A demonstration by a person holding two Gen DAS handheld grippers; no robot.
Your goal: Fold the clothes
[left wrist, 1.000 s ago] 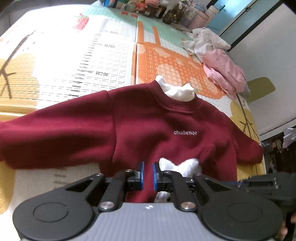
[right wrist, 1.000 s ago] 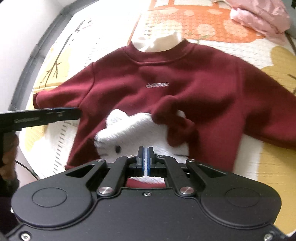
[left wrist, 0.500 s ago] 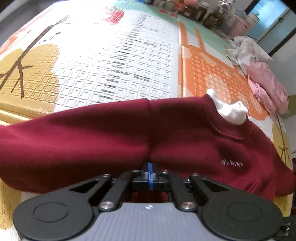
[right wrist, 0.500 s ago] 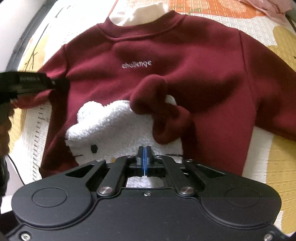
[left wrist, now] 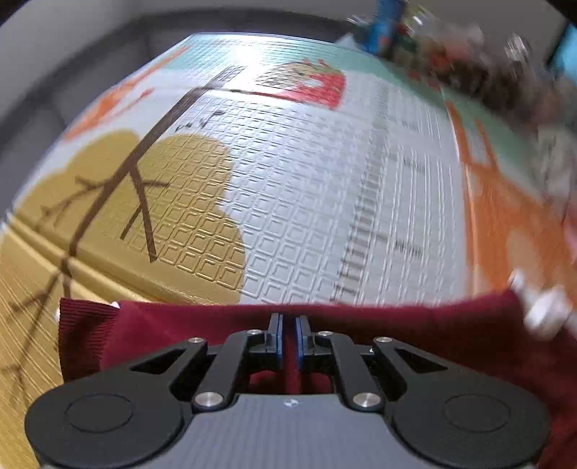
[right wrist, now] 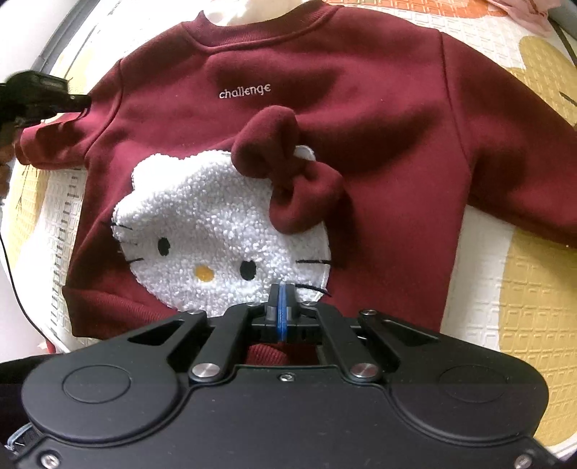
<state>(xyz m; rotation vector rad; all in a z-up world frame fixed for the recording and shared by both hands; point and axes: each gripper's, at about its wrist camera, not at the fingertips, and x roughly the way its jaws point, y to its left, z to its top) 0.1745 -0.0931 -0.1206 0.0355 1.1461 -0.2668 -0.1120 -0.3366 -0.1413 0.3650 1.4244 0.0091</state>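
A dark red sweatshirt [right wrist: 378,108] with a white fluffy cat face [right wrist: 216,231] and a red bow [right wrist: 288,173] lies front up on the play mat [right wrist: 523,288]. My right gripper [right wrist: 282,306] is shut with nothing seen between its pads, low over the cat face near the ribbed hem. In the left wrist view my left gripper [left wrist: 287,326] has red sleeve fabric [left wrist: 180,324] between its blue pads near the ribbed cuff [left wrist: 83,332]; its jaws are opening slightly. The right wrist view shows that left gripper [right wrist: 77,101] at the bunched sleeve.
The patterned foam mat [left wrist: 324,180] stretches beyond the sleeve. Blurred toys and bottles [left wrist: 432,43] line its far edge. A white inner collar [right wrist: 245,14] sticks out of the neck. A pink garment [right wrist: 523,14] lies at the mat's far right.
My left gripper has slid out along the sleeve toward the cuff and pinched the fabric. My right gripper has sunk closer to the cat face and hem.
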